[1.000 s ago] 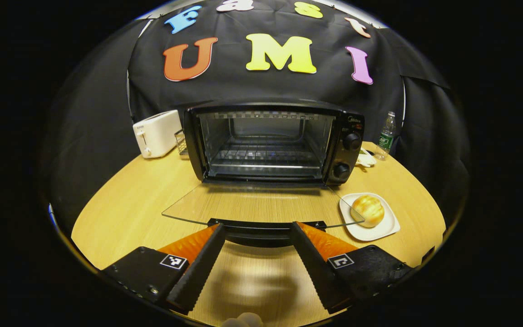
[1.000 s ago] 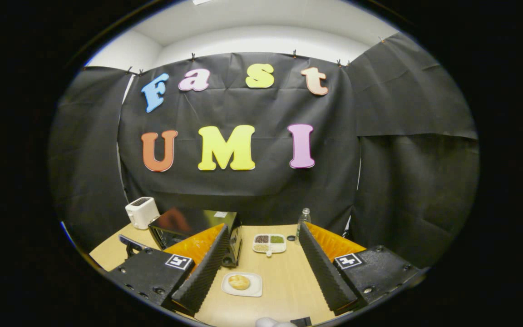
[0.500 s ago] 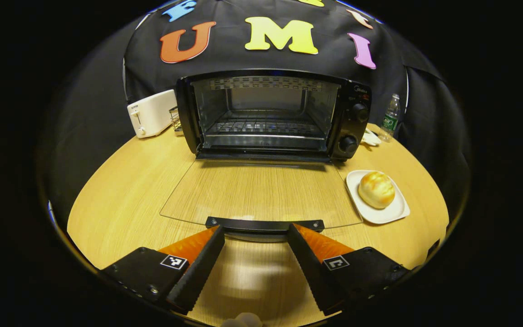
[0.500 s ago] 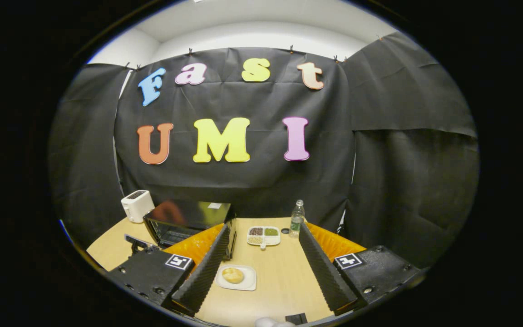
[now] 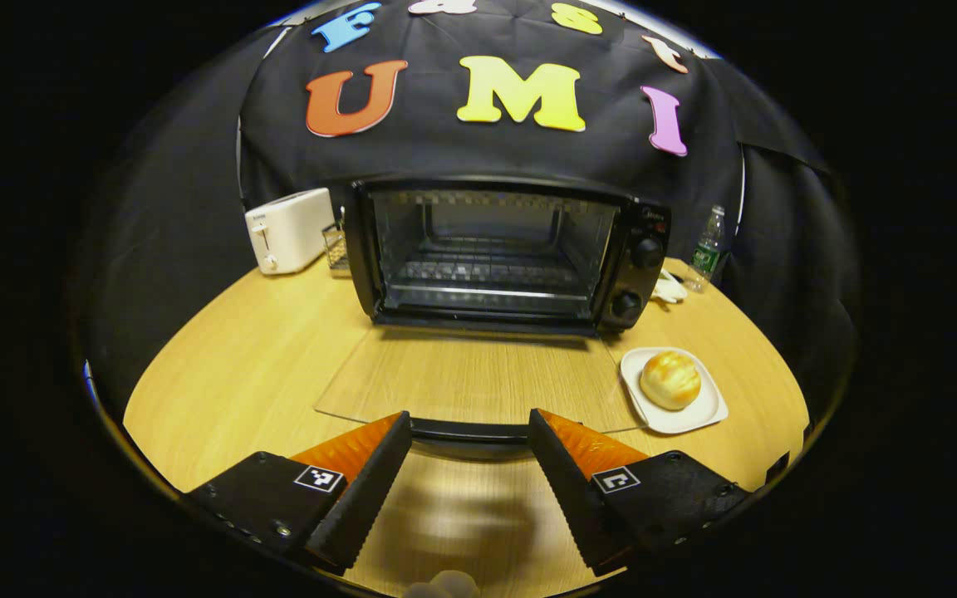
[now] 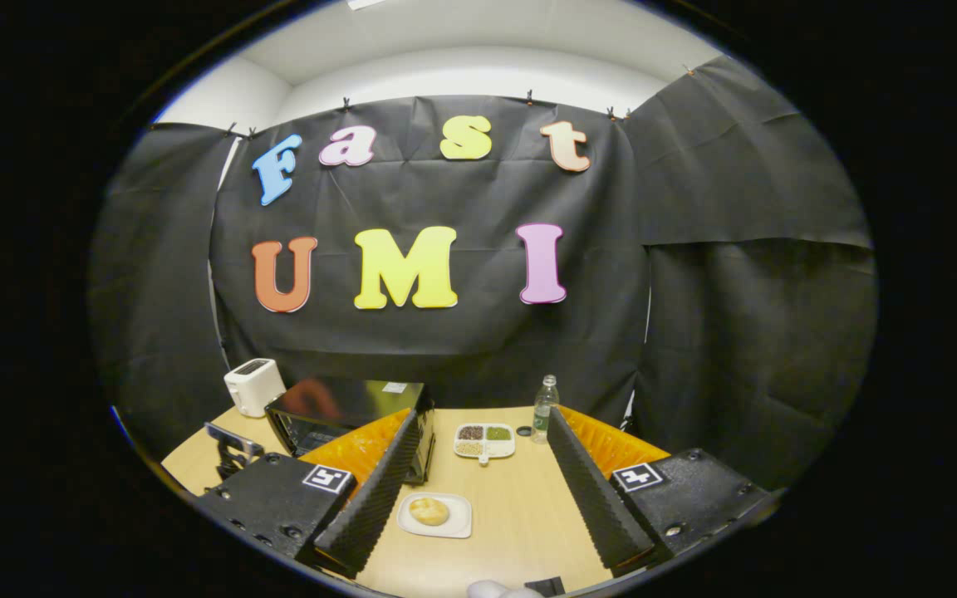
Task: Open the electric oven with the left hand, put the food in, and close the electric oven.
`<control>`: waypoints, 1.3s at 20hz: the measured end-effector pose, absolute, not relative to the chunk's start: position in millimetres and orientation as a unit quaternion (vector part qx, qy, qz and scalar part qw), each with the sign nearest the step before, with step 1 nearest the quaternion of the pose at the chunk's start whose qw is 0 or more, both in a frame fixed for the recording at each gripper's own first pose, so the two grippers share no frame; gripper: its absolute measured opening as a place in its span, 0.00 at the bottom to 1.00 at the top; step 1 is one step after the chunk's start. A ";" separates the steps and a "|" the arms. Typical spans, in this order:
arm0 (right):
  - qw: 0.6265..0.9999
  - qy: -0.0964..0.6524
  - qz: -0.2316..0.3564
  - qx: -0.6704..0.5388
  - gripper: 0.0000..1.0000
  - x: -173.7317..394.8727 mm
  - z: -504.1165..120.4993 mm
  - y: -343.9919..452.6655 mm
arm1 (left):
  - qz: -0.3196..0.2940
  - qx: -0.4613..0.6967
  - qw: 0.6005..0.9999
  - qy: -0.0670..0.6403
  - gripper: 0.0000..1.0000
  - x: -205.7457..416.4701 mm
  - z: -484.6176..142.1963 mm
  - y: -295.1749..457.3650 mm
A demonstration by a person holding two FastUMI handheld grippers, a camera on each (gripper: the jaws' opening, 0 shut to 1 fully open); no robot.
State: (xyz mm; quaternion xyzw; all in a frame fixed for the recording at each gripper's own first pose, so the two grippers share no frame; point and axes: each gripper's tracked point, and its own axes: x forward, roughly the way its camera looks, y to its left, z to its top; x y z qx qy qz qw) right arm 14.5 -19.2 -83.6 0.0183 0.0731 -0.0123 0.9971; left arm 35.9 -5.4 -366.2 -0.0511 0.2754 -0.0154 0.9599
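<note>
- Electric oven [image 5: 503, 253]: black, at the back of the round wooden table [image 5: 238, 365], cavity facing the left gripper. Wire rack [image 5: 487, 274] inside carries nothing visible.
- Oven door [image 5: 470, 378]: glass, folded down flat toward the viewer, so the mouth is clear for loading; the opening step looks done.
- Door handle [image 5: 466, 430]: dark bar along the door's near edge, lying between the fingers of the left gripper [image 5: 468, 444].
- Left gripper: jaws spread wide, pressing on nothing; judged to have let go of the handle.
- Food: one bread roll [image 5: 670, 379] on a small white plate [image 5: 699, 414], on the table just right of the door, within reach of the other hand.
- Right gripper [image 6: 478, 490]: held high above the table, fingers apart, empty; the roll sits below between them, likely the next pick.
- Divided dish [image 6: 484, 442]: compartments hold dark, green and pale contents.
- Also present: white toaster [image 5: 289, 228], water bottle [image 5: 707, 247].
</note>
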 end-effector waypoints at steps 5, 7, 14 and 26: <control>0.998 0.066 -0.015 -0.015 0.96 20.2 -98.4 -18.4 | -0.008 -0.022 0.983 0.182 0.92 22.6 -265.5 24.4; 0.997 0.074 -0.012 -0.018 0.97 20.7 -115.9 -12.3 | -0.004 -0.025 0.988 0.150 0.92 16.3 -221.4 31.8; 0.986 0.163 0.016 -0.013 0.97 19.3 -235.1 26.1 | -0.006 -0.040 0.998 0.045 0.92 -0.5 -94.4 44.8; 0.963 0.266 0.047 -0.016 0.99 89.4 -393.0 83.6 | 0.009 -0.018 1.000 0.001 0.92 -19.6 -31.2 60.4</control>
